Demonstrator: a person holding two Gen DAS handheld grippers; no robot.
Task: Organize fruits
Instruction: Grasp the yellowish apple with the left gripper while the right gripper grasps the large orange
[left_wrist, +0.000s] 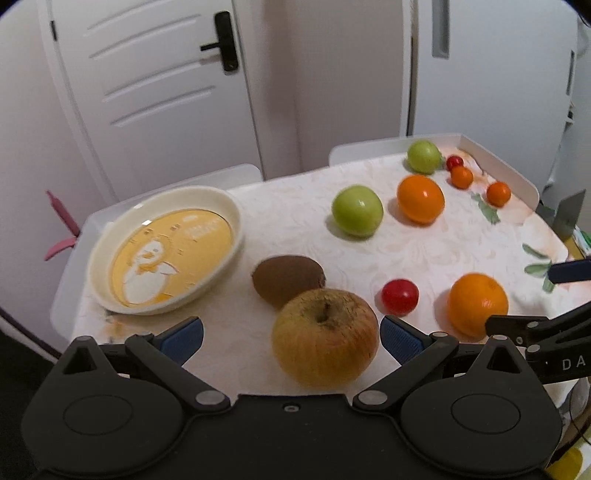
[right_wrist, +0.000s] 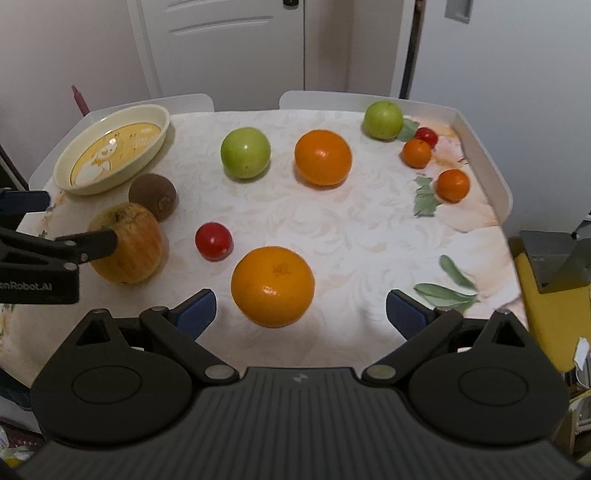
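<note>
Left tool (left_wrist: 291, 334), left wrist view: jaws spread wide around a yellow-red apple (left_wrist: 325, 338), its right pad just beside the skin, nothing clamped; kiwi (left_wrist: 288, 280) touching behind, empty duck plate (left_wrist: 162, 251) to the left. Right tool (right_wrist: 301, 312), right wrist view: jaws wide, holding nothing, large orange (right_wrist: 272, 286) just ahead between them on the counter (right_wrist: 351, 229); red tomato (right_wrist: 213, 241) near its left.
</note>
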